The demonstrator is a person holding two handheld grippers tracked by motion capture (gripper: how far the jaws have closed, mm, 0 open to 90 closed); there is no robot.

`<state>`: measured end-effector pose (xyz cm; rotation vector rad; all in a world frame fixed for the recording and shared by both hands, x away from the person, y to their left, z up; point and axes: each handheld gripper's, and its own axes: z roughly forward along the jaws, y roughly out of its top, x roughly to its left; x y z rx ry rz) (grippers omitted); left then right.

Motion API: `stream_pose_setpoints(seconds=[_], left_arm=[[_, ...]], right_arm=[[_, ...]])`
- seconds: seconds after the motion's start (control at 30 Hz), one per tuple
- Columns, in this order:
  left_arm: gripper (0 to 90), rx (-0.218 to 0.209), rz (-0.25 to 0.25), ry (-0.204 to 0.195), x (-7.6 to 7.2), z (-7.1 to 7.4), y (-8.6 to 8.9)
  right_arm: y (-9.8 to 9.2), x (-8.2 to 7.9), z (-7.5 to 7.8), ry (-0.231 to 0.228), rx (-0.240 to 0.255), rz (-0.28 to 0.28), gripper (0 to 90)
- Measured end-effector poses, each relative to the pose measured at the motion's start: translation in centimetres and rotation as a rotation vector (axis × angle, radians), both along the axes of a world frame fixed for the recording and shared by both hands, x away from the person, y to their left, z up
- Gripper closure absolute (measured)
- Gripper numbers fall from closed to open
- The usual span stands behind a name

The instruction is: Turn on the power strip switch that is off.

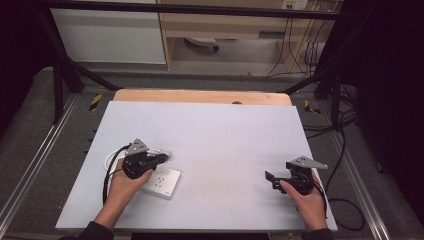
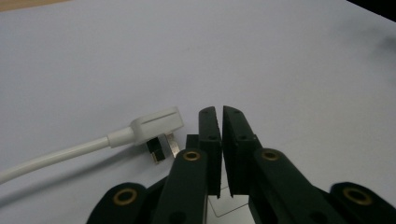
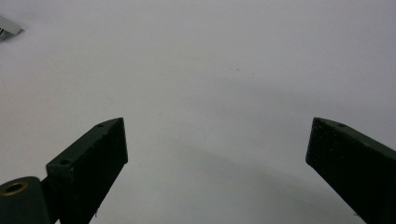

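A white three-pin plug on a white cable lies on the table, just left of my left gripper. That gripper's jaws stand nearly together with a thin slit and nothing between them. Under it lies a white wall socket plate, whose edge shows below the jaws. In the high view my left gripper hovers over the plate's far-left corner, the plug beside its tips. My right gripper is held at the right of the table, jaws wide apart over bare surface.
The work surface is a pale grey-white board on a wooden table. The cable loops at the left behind my left hand. Black frame struts and floor cables surround the table. A corner of the socket plate lies far off.
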<state>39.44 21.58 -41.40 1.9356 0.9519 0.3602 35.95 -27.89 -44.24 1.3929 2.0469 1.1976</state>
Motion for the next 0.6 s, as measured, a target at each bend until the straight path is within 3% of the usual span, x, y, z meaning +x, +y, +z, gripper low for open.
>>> stream_pose_setpoints(seconds=[0.2, 0.37, 0.5, 0.6], left_arm=[[58.1, 0.003, 0.047, -0.027, 0.0, 0.4, -0.1], [35.4, -0.038, 0.064, -0.021, 0.0, 1.0, -0.1], [10.3, -0.064, 0.094, -0.009, 0.1, 1.3, -0.1], [9.6, -0.070, 0.087, -0.015, 0.1, 1.6, 0.2]], right_arm=[[-0.1, 0.0, 0.0, 0.002, 0.001, -0.007, 5.9], [-0.1, 0.0, 0.0, 0.002, -0.001, -0.003, 5.8], [-0.1, 0.0, 0.0, -0.001, 0.002, -0.003, 5.8], [-0.2, 0.0, 0.0, 0.000, 0.005, -0.006, 5.7]])
